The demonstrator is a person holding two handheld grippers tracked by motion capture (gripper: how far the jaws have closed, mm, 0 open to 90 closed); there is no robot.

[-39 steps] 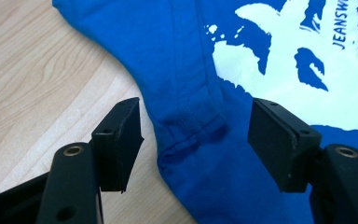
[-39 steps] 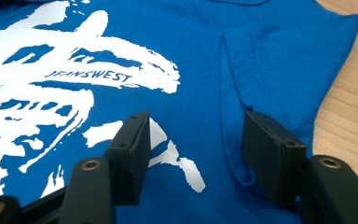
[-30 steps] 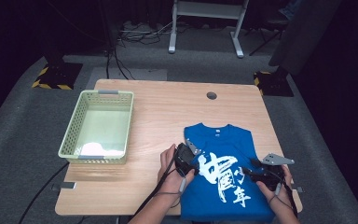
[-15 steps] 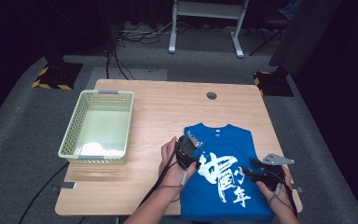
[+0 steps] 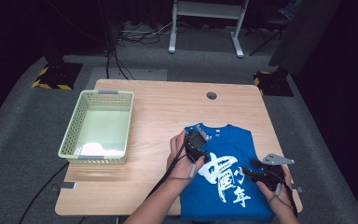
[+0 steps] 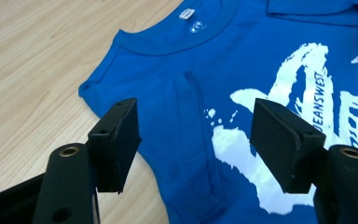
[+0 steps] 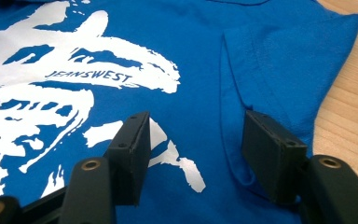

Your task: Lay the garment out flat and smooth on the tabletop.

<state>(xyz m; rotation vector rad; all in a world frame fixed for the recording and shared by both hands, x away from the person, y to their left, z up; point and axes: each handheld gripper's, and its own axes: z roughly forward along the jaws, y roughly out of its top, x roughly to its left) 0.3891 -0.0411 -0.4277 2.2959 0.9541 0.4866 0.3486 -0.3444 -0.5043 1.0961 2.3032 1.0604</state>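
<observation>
Table (image 5: 135, 186): pale wood, carries everything. Landmark throughout is the blue T-shirt (image 5: 233, 177).

T-shirt lies flat, print up, on the table's near right part, collar toward the far edge. Both sleeves look folded inward onto the body, leaving straight side edges; that reads as a fold in progress, the garment squared up so the next fold runs clean.

Green basket (image 5: 98, 126) stands on the table well left of the shirt, apart from it; probably the destination once folded. Something pale lies inside it, too washed out to identify.

Left gripper (image 5: 196, 143) hovers over the shirt's left shoulder region, just below the collar. In the left gripper view its jaws stand apart above the tucked sleeve fold (image 6: 193, 140), nothing between the pads.

Right gripper (image 5: 263, 173) sits low at the shirt's right edge. Its jaws stand apart, straddling the other sleeve crease (image 7: 228, 121); pads not pressing cloth.
</observation>
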